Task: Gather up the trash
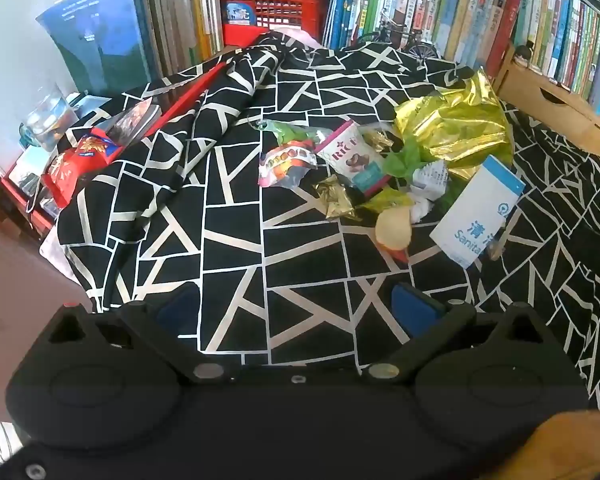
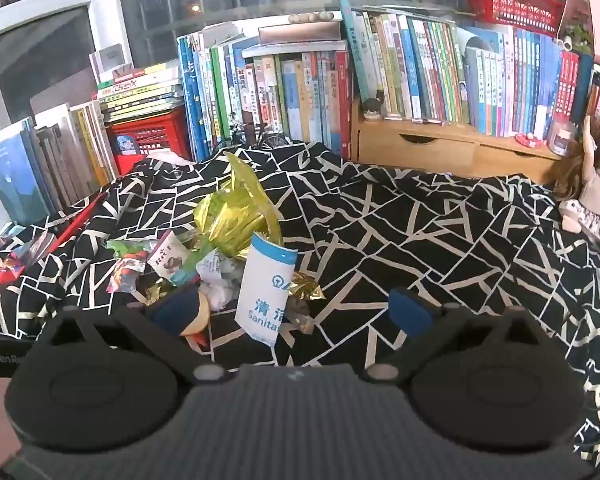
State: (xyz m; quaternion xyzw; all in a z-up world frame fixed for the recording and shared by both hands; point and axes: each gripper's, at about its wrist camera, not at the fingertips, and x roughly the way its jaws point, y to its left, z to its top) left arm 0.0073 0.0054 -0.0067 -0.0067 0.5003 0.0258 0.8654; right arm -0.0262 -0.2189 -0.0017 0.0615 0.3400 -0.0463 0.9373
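Both sets of jaws stand wide with nothing between them: my left gripper (image 1: 300, 304) hovers over bare patterned cloth, my right gripper (image 2: 296, 312) hovers at the near edge of the trash.

What I am after is the litter heaped on the black-and-white cloth (image 1: 236, 240). Nearest is the white-and-blue sanitary bag (image 2: 266, 292), standing up with its long axis running away from me and slightly tilted. From my right gripper it sits just ahead, a little toward the left finger, almost inside the gap. From my left gripper the same bag (image 1: 476, 216) lies ahead and well off to the right. So the right hand is the nearer one, and I judge it should take the bag by easing forward and slightly left, closing across its short width.

Around the bag: a crumpled white tissue (image 2: 220, 292) just beside it, a pale round scrap (image 1: 394, 230) in front, small gold foil wrappers (image 1: 334, 196), a chocolate packet (image 1: 354, 156), a colourful candy wrapper (image 1: 286, 160), and the big gold foil sheet (image 1: 456, 124) bunched behind them all.

Farther out, a red snack bag (image 1: 74, 164) lies at the cloth's left edge, apart from the heap. Rows of books (image 2: 400, 72) line the back, with a red crate (image 2: 148, 136) among them and a doll (image 2: 596, 184) at far right
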